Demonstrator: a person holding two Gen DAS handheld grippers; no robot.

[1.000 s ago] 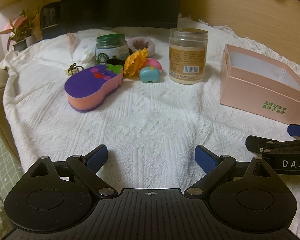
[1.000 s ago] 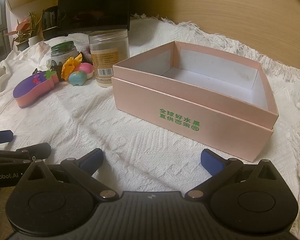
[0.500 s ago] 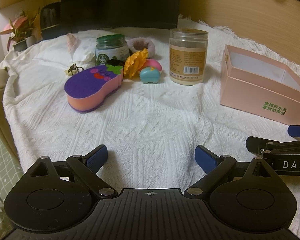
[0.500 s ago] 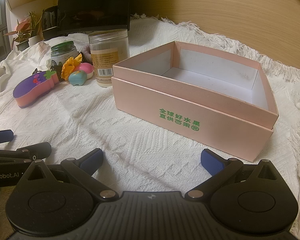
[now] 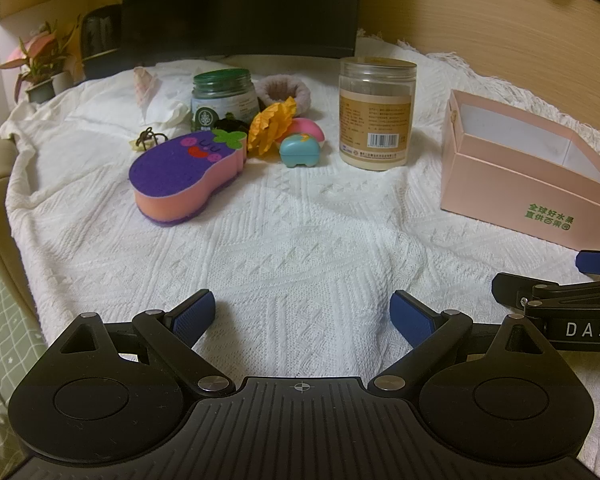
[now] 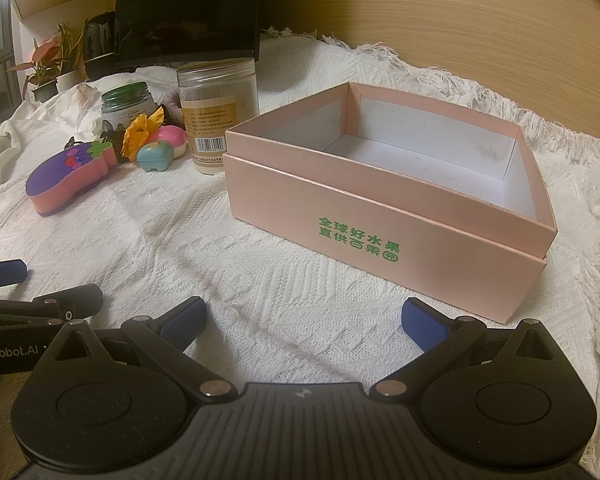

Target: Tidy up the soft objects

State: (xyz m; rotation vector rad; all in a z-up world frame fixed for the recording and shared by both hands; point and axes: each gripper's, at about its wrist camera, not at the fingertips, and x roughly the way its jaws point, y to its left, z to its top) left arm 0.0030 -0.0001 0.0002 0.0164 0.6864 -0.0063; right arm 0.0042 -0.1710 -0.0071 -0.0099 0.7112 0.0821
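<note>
A purple and orange eggplant-shaped sponge point(image 5: 186, 178) lies on the white cloth, far left of centre; it also shows in the right wrist view point(image 6: 66, 178). Behind it sit a yellow crinkled flower point(image 5: 272, 126), a pink squishy point(image 5: 306, 130), a teal squishy point(image 5: 300, 152) and a fluffy pink scrunchie point(image 5: 284, 88). An open, empty pink box point(image 6: 384, 196) stands at the right. My left gripper point(image 5: 302, 312) is open and empty near the cloth's front. My right gripper point(image 6: 304, 318) is open and empty in front of the box.
A tall clear jar point(image 5: 376, 114) and a green-lidded jar point(image 5: 224, 98) stand among the soft things. A small dark hair tie point(image 5: 148, 138) lies at the left. A black monitor point(image 5: 240, 8) and a potted plant point(image 5: 40, 64) are behind. The cloth point(image 5: 300, 248) covers the table.
</note>
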